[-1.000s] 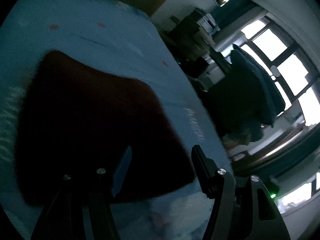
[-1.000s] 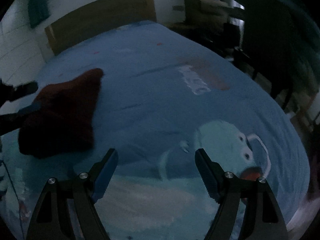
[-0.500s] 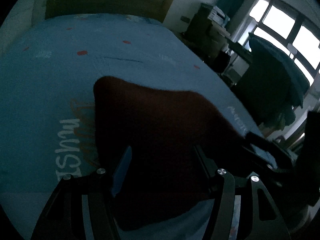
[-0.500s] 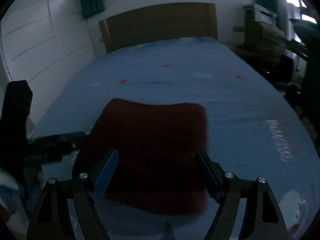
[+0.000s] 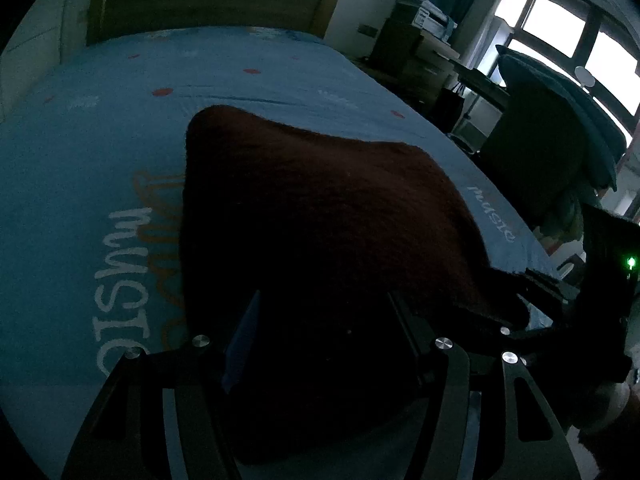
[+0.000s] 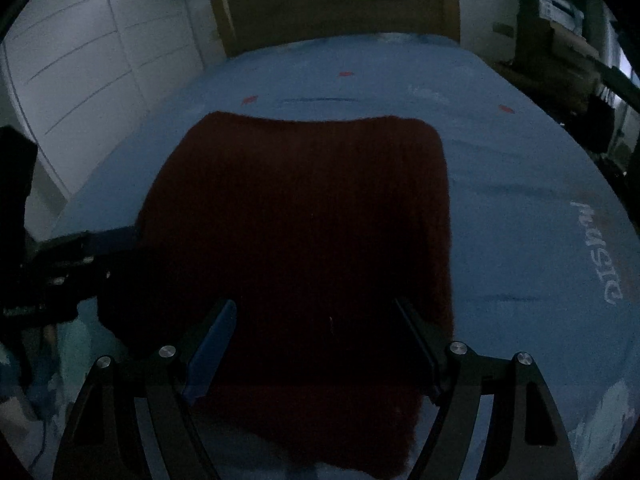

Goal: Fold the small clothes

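Observation:
A dark red knitted cloth (image 5: 320,232) (image 6: 312,216) lies spread flat on the blue bed sheet (image 5: 100,152) (image 6: 520,208). My left gripper (image 5: 324,308) hovers over the cloth's near part, its jaws apart with only cloth below them. My right gripper (image 6: 316,308) stands open over the same near part, a little to the right. Each gripper shows in the other's view: the right gripper (image 5: 520,300) at the cloth's right edge, the left gripper (image 6: 100,256) at its left edge. The cloth's near edge is partly hidden by the fingers.
A wooden headboard (image 6: 336,8) closes the far end of the bed, with a white panelled wall (image 6: 80,72) on the left. On the right stand a desk with shelves (image 5: 420,52), a chair draped in teal fabric (image 5: 560,120) and bright windows (image 5: 568,24). The sheet carries "music" lettering (image 5: 124,280).
Both grippers swung in and sank toward the cloth, which now fills the middle of both views. The right gripper came from over the bare sheet on the right. The cloth has not moved.

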### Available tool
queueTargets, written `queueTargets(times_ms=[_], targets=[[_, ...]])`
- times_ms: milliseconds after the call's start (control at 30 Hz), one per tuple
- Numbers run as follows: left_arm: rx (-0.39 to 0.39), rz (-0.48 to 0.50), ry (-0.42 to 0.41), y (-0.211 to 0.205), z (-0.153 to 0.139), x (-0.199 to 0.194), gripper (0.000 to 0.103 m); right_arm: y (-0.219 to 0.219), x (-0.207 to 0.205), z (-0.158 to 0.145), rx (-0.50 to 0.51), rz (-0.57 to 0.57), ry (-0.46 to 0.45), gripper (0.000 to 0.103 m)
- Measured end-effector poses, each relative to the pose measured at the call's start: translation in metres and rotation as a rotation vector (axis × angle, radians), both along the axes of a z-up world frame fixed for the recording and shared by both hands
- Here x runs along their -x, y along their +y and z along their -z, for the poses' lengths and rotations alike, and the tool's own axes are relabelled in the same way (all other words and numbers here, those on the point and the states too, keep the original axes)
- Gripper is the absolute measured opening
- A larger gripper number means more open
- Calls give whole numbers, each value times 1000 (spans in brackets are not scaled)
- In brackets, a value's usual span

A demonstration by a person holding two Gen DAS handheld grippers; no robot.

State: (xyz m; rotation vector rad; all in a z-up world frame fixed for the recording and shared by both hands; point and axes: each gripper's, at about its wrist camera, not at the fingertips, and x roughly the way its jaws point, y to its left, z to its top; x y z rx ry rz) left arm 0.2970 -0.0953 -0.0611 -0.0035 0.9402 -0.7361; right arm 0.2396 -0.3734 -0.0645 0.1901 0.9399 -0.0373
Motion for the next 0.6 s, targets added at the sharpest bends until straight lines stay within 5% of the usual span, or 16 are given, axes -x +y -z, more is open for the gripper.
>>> queueTargets(times_ms=[200,400,600], targets=[[-28,11,-18,4,-11,3,57,-4,9,-17,-11,44,17,79],[-24,-36,-66,26,-31,-3,78,-13,7,-50,15,119,-24,80],[-23,-106,-33,44,-22,-28,83,-28,-15,-36,-50,144,57,81]])
